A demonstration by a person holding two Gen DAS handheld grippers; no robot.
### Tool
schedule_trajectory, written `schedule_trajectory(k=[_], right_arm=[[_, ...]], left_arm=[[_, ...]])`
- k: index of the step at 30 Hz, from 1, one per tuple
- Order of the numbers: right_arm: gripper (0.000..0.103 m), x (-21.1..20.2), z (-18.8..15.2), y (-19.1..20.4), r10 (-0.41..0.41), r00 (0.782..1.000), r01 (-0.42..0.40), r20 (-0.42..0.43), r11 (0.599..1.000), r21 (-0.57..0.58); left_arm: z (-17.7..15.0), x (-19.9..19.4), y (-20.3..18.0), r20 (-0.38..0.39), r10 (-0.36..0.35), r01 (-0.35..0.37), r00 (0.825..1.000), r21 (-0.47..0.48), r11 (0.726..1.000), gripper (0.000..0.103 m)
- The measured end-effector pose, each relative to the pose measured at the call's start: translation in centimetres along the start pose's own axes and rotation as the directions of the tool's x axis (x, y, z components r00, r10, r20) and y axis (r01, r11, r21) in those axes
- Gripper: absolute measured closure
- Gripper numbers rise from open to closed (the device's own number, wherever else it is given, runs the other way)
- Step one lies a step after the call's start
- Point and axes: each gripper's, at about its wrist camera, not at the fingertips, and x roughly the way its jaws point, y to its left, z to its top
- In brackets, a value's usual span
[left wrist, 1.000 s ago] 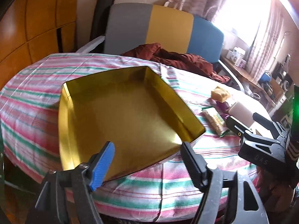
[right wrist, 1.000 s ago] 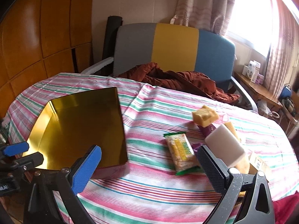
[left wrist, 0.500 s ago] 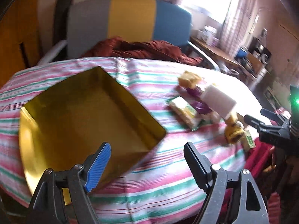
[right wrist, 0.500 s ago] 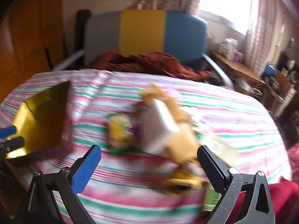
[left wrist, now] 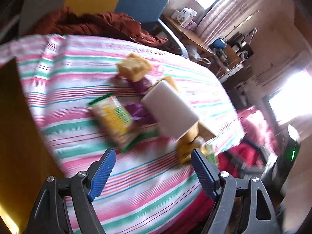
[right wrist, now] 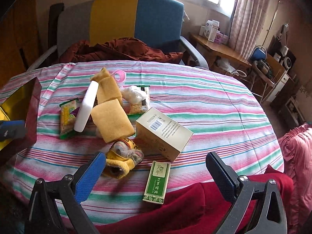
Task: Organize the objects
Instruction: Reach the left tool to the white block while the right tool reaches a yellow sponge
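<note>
At the far left the gold tray (right wrist: 11,105) is sitting open on the striped desk (right wrist: 204,105), its dark wall facing the pile; the left tongs (left wrist: 152,172) are hanging released over the cloth near the desk's front edge, grasping nothing. Just right of the tray a biscuit packet (right wrist: 67,117) is lying flat, likely light and crinkly, best pinched across its short sides; a white block (right wrist: 86,107) is leaning on it, probably stiff and smooth, so it may be slipping if taken by its faces rather than its edges. Beside that, tan sponges (right wrist: 112,121) are stacking loosely, seemingly soft and compressible, easy to squeeze anywhere. A yellow sock (right wrist: 122,156) is bunching in front, limp and forgiving. Further right a beige box (right wrist: 163,132) and a small green box (right wrist: 157,181) are lying well clear of each other, both looking light and rigid, best gripped across the narrow width. The right tongs (right wrist: 156,172) are spreading wide over the green box, holding nothing; open cloth is stretching to the right, while red fabric (right wrist: 195,204) is crowding the near edge.
</note>
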Motion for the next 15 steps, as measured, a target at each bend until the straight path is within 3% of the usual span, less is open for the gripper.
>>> schedule_trajectory(k=[5, 15], right_arm=[[0.000, 0.2, -0.1, 0.3, 0.026, 1.000, -0.026, 0.014, 1.000, -0.016], [0.000, 0.5, -0.5, -1.8, 0.056, 0.998, -0.057, -0.013, 0.997, -0.056]], left_arm=[[2.7, 3.6, -0.4, -0.022, -0.112, 0.108, 0.994, -0.141, 0.984, 0.016], [4.7, 10.1, 0.4, -0.097, -0.165, 0.130, 0.982, -0.300, 0.945, 0.014]])
